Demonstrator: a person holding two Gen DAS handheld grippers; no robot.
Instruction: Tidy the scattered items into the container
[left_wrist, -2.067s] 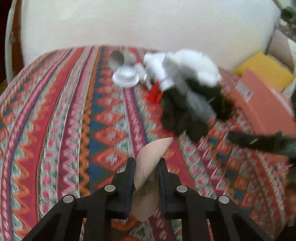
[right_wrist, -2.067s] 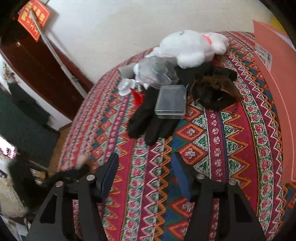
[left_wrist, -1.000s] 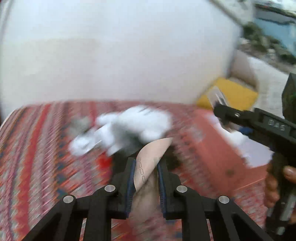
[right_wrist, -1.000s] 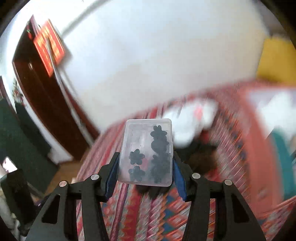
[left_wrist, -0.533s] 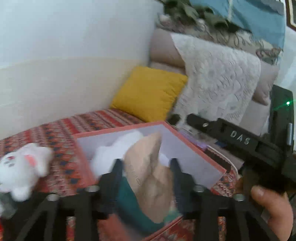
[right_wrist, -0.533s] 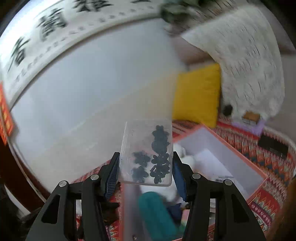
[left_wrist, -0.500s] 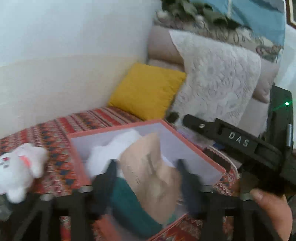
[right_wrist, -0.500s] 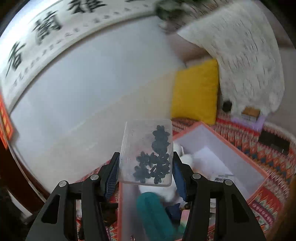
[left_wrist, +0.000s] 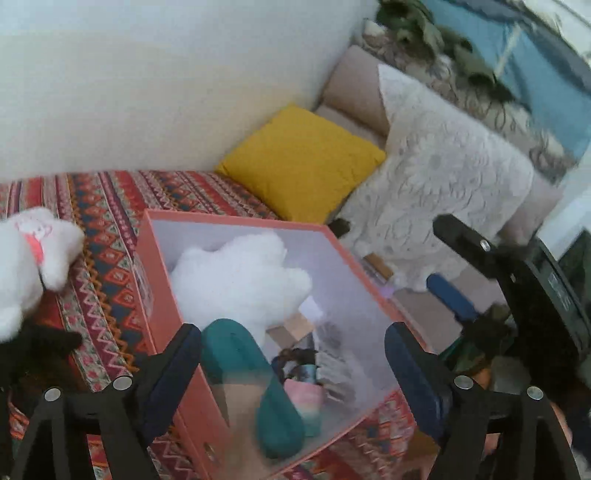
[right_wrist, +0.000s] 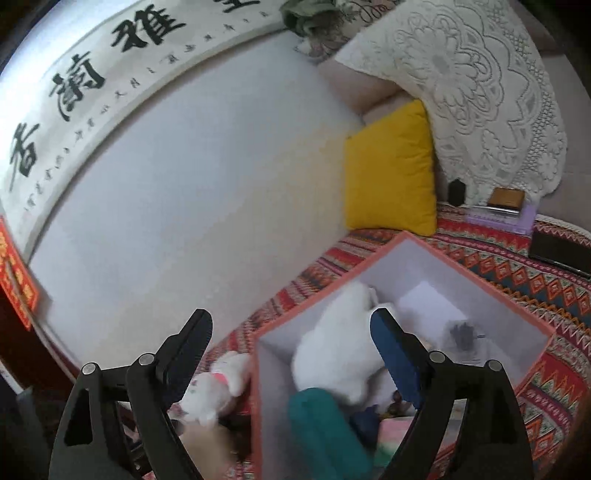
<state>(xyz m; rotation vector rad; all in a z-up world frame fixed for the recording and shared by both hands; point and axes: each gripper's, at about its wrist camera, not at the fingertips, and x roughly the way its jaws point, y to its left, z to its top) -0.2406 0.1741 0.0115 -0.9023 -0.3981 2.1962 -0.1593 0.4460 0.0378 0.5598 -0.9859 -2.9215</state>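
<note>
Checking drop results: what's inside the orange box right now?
In the orange box: a white plush, a teal rolled item, a pink-pastel item, white paper and a small dark object. Whatever lies beneath the plush and teal item is covered.

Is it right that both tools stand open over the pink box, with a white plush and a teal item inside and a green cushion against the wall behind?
Not quite: the cushion is yellow, not green, as both wrist views show. The rest holds: the left tool and right tool stand open over the pink box, with the white plush and teal item inside.
</note>
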